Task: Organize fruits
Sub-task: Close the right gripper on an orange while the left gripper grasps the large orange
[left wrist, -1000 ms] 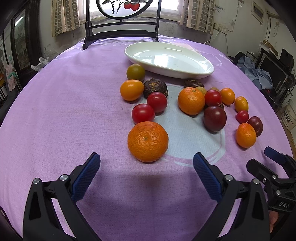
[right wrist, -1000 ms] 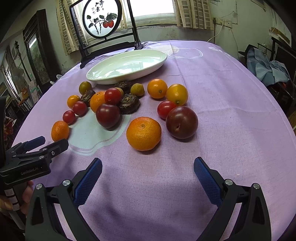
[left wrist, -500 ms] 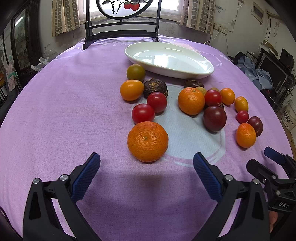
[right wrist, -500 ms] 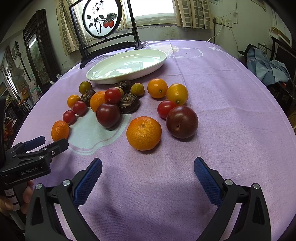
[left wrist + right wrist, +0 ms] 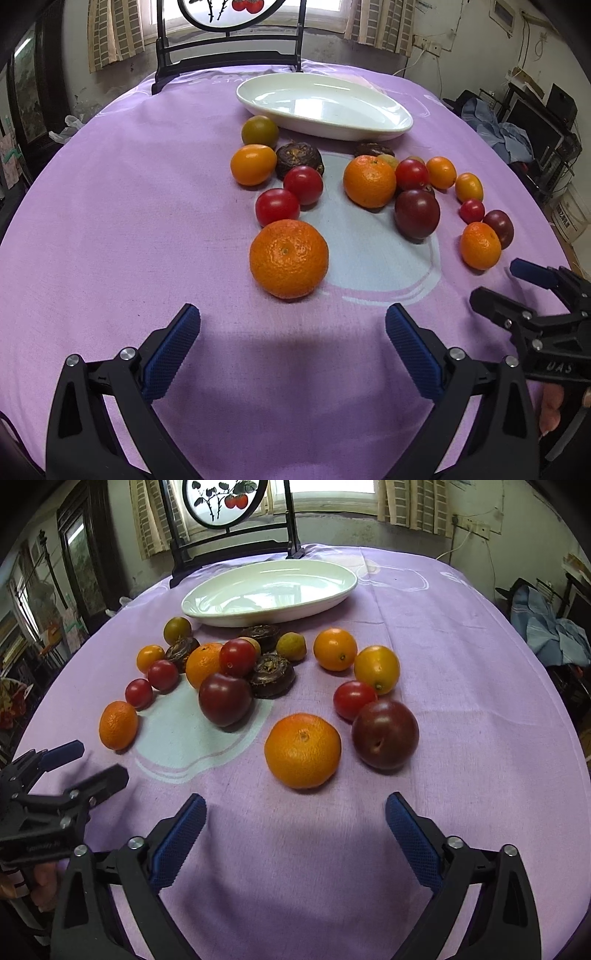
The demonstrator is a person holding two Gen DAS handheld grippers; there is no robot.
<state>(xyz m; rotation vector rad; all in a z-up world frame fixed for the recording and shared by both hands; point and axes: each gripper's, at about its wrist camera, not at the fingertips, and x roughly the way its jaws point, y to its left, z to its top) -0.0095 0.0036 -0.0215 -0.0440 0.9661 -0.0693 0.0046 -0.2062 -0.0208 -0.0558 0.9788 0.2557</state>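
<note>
Several fruits lie loose on a purple tablecloth in front of an empty white oval dish, also in the right wrist view. A large tangerine sits just ahead of my open, empty left gripper. Behind it are red tomatoes, another tangerine and a dark plum. My right gripper is open and empty, just short of a tangerine with a dark plum to its right. Each gripper shows in the other's view: the right one, the left one.
A dark wooden stand with a round painted screen rises behind the dish. Brown wrinkled fruits and yellow-orange tomatoes sit among the pile. Clothes and clutter lie beyond the table's right edge.
Both grippers have moved slightly forward toward the fruit, so the tangerines look nearer. The fruit has not moved and both grippers stay open.
</note>
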